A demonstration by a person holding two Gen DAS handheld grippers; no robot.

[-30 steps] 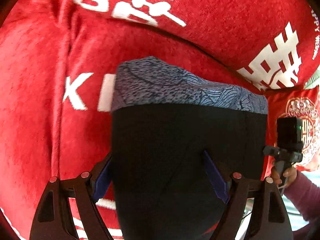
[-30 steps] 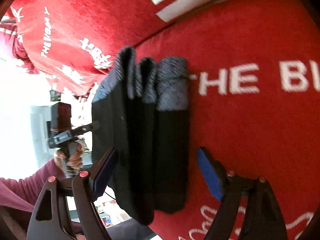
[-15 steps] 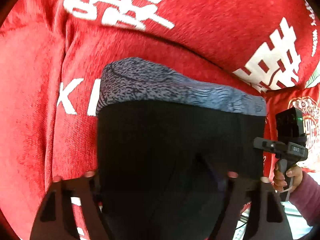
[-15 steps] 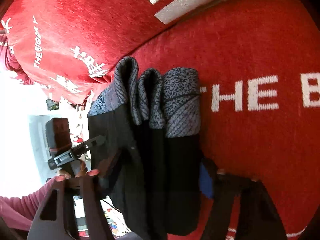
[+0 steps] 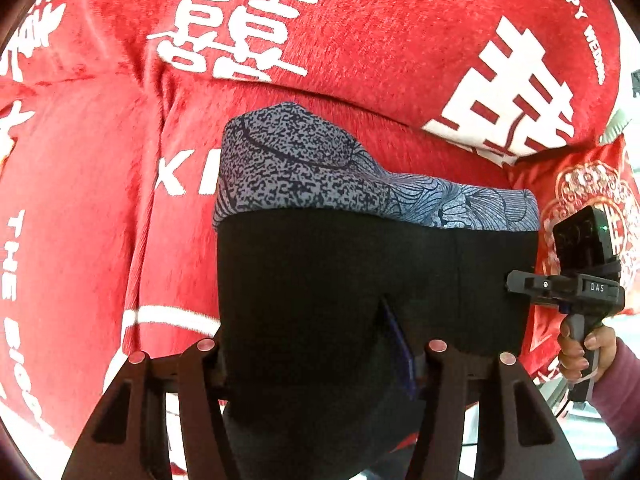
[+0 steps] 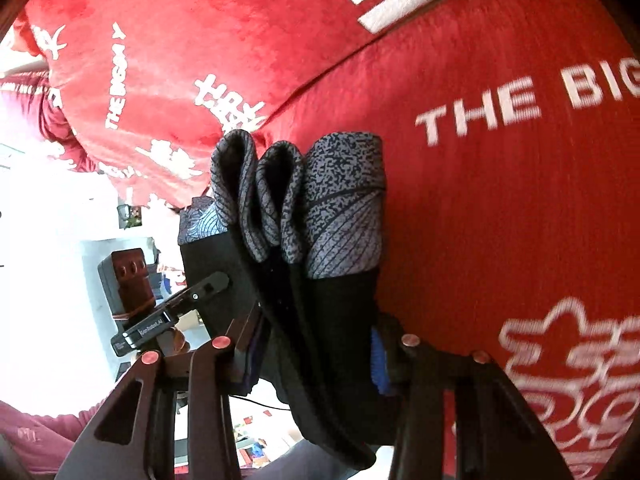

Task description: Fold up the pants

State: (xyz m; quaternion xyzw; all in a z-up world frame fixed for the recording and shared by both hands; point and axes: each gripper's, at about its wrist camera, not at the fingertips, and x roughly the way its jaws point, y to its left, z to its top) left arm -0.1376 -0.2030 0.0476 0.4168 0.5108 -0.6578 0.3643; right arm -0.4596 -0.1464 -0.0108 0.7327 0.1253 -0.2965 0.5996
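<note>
The left gripper (image 5: pixel 316 354) is closing across the near part of the folded pants (image 5: pixel 372 280), black cloth filling the gap between its jaws. The right gripper (image 6: pixel 316 350) is also closing, clamping the layered edge of the same bundle, its blue pad (image 6: pixel 376 360) against the cloth. The pants hang between the two tools, above the red blanket (image 5: pixel 80 220), patterned waistband (image 5: pixel 320 172) at the far end.

Risk: in the right wrist view three folds stand loosely side by side. If the jaws catch only the outer layers, the inner ones may slide out and the fold open. Uneven pull between the hands could skew the bundle.

Hidden: the left gripper's left pad and the bundle's lowest edge are out of sight. Whether any cloth touches the blanket cannot be told.
</note>
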